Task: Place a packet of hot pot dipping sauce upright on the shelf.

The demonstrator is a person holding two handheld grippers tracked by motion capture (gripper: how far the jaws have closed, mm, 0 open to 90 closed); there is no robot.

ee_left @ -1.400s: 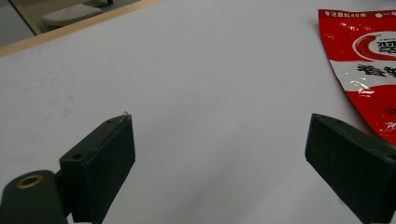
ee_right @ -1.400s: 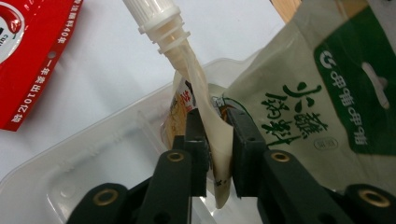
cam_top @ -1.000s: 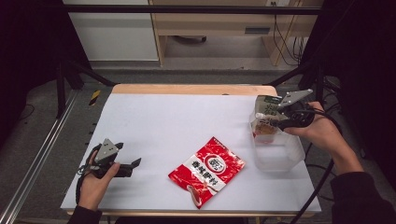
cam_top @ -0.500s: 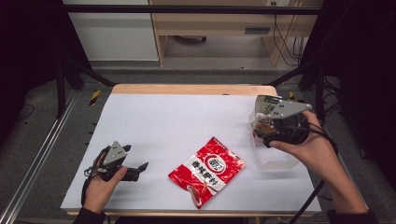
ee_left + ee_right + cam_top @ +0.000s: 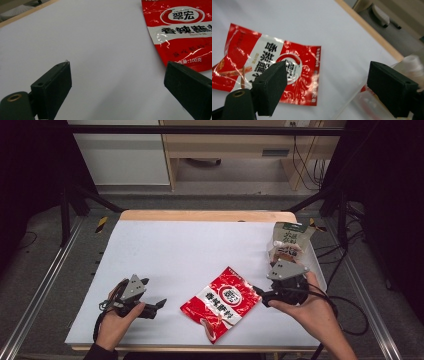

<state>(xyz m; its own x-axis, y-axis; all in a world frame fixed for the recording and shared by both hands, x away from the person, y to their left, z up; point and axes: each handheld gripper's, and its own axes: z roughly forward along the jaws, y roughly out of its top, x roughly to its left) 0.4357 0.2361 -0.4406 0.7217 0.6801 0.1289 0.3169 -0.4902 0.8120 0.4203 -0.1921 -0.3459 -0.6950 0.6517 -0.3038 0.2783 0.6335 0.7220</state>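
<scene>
1 red snack pouch (image 5: 221, 302) flat on the white table (image 5: 180, 250), lying between the two hand-held grippers: just right of the left hand-held gripper (image 5: 161, 303), just left of the right hand-held gripper (image 5: 256, 293). Pouch writing: "翠宏" in a red oval, "香辣…" below, "100克" near the bottom edge. 1 green/white carton (image 5: 288, 240) stands in 1 clear plastic bin (image 5: 315, 270), behind the right hand-held gripper, by the table's far right edge; carton print too small to read. Right hand-held gripper: jaws have just been opening, now wide apart, nothing between them, aimed at pouch. Left hand-held gripper: jaws also wide, empty, low over the table.
</scene>
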